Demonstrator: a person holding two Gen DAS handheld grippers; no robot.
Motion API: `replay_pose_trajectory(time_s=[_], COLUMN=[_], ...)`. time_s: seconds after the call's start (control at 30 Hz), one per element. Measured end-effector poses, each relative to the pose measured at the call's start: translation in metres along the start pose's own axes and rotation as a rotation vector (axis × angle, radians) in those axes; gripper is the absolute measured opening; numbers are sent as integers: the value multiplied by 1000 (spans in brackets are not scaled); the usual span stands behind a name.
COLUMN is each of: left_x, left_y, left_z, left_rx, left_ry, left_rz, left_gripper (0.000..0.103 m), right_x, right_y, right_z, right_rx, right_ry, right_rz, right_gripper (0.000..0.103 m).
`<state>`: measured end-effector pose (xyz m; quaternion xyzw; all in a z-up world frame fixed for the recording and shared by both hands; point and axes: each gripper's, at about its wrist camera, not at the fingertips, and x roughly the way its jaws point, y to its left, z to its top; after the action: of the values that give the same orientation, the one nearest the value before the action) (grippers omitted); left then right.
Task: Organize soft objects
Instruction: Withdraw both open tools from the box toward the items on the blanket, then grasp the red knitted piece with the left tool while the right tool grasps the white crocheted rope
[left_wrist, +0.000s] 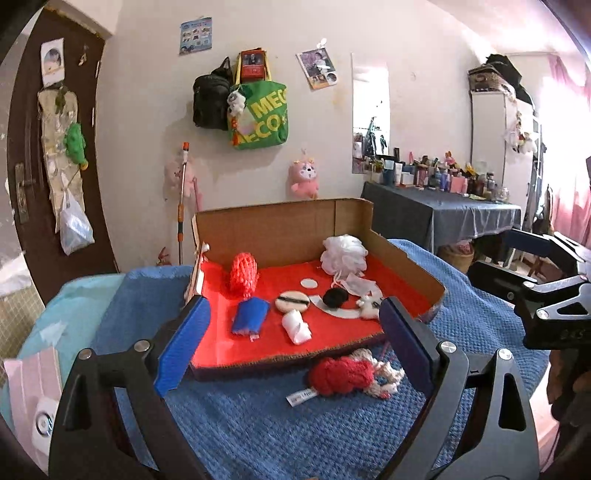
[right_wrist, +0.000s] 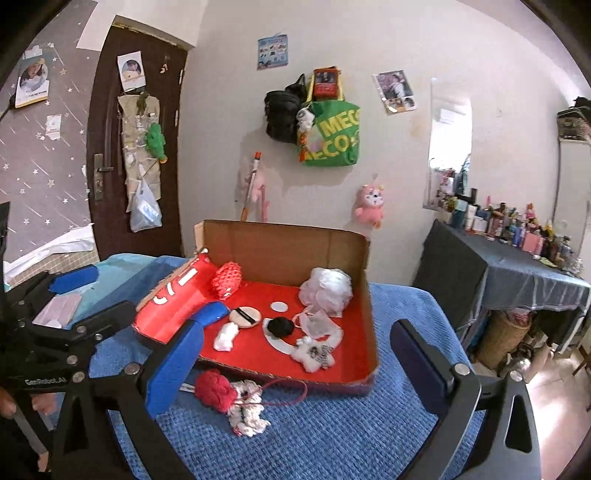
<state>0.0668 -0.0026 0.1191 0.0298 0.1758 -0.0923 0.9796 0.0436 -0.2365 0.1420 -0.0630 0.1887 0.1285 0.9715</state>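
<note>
Left gripper (left_wrist: 291, 332): jaws wide apart and holding nothing, raised over the blue blanket (left_wrist: 258, 424) just before the box (left_wrist: 280, 229); its black frame also showed at the left edge of the right wrist view.
Right gripper (right_wrist: 295, 354): jaws wide apart, holding nothing, in front of the box's near right corner; its frame was visible at the right edge of the left wrist view.
Box: open cardboard tray with a red floor, back wall upright, left flap folded outward, resting on the blanket.
Contents, rear: red mesh ball (left_wrist: 243, 275) at the left, white loofah (left_wrist: 342, 254) at the right near the back wall, the two well apart.
Contents, middle: small white disc (left_wrist: 308, 283); powder puff (left_wrist: 291, 301) with a black band; black pad (left_wrist: 335, 297) just beside the puff.
Contents, front: blue pouch (left_wrist: 251, 315) at the left, white roll (left_wrist: 296, 326) beside it, small white plush (left_wrist: 369, 308) at the right.
Outside the box: red yarn toy (left_wrist: 341, 376) with white knitted trim and a sewn tag, lying on the blanket against the box's front edge, between the left jaws in that view.
Surroundings: pink plush (left_wrist: 304, 179) and green bag (left_wrist: 260, 118) on the wall; desk (left_wrist: 443, 216) with bottles to the right.
</note>
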Motion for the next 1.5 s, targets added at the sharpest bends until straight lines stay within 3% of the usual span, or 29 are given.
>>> replay_pose_trajectory(time_s=[0.6,1.13,1.5], left_x=[-22,8,21], left_y=[-8,-11,-9], left_z=[-60,-117,-131], left_rx=[-64,-85,-99], left_ry=[-52,102,178], left_rz=[17,51,61], left_gripper=[94,94,94], right_x=[-27,3,19], right_y=[-3,-8,-9], right_z=[-79,-135,-150], right_rx=[67,121,135], right_ry=[-82,48,122], right_rz=[-68,-95,-97], right_gripper=[103,103,103])
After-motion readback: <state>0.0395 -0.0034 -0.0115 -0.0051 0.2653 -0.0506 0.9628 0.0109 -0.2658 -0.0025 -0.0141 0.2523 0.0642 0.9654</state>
